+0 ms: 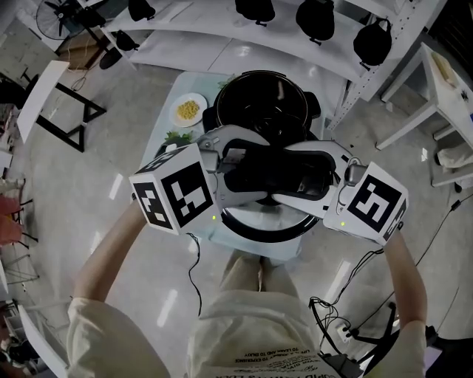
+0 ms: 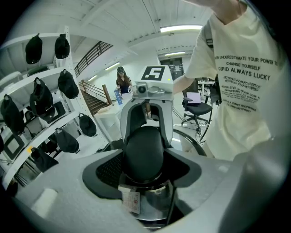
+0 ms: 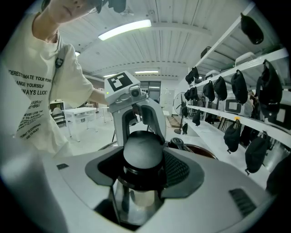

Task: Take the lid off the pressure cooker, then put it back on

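Note:
The pressure cooker [image 1: 262, 103] stands open on the small pale table [image 1: 164, 125], its dark inside showing. Its lid [image 1: 259, 230], a round steel disc with a dark rim, hangs off the pot on the side nearer me, over the table's near edge. My left gripper [image 1: 247, 173] and right gripper [image 1: 303, 177] face each other across the lid's black knob [image 2: 143, 152], and both are shut on it. In the right gripper view the knob [image 3: 142, 154] sits between the grey pads, with the shiny lid [image 3: 136, 200] below it.
A plate of yellow corn [image 1: 188, 111] and some greens [image 1: 177, 136] lie on the table left of the cooker. White shelves with black bags [image 1: 318, 18] run behind it, and a white rack leg [image 1: 355, 96] stands close on the right. A cable [image 1: 194, 273] hangs at the table's front.

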Motion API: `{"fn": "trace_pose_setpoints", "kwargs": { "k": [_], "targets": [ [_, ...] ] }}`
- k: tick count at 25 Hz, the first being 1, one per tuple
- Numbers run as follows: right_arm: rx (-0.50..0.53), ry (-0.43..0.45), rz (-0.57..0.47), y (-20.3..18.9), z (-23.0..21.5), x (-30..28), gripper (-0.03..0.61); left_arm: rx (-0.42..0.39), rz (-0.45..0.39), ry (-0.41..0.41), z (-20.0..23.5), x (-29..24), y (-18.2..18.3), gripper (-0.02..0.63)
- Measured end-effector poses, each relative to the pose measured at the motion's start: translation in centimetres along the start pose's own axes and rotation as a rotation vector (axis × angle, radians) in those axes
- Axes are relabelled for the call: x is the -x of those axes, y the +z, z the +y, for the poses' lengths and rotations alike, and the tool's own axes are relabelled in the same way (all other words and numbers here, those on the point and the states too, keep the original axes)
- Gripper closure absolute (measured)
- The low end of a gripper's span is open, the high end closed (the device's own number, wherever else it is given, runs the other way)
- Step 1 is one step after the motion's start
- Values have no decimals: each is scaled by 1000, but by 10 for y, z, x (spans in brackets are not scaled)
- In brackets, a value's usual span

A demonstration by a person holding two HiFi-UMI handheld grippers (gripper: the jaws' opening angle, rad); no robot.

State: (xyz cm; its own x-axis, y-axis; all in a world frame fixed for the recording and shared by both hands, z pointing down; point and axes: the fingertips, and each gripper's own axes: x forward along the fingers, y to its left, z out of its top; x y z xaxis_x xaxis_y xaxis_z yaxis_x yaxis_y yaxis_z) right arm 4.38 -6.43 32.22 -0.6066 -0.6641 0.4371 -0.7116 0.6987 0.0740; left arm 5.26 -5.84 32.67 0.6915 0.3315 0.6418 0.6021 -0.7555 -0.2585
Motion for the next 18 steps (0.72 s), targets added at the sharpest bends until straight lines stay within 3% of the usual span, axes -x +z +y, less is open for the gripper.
{"fn": "trace_pose_setpoints", "kwargs": {
  "k": [18],
  "targets": [
    [31,61,16,-21,69,-8,307,62,24,30,-72,-2,-12,330]
  ]
}}
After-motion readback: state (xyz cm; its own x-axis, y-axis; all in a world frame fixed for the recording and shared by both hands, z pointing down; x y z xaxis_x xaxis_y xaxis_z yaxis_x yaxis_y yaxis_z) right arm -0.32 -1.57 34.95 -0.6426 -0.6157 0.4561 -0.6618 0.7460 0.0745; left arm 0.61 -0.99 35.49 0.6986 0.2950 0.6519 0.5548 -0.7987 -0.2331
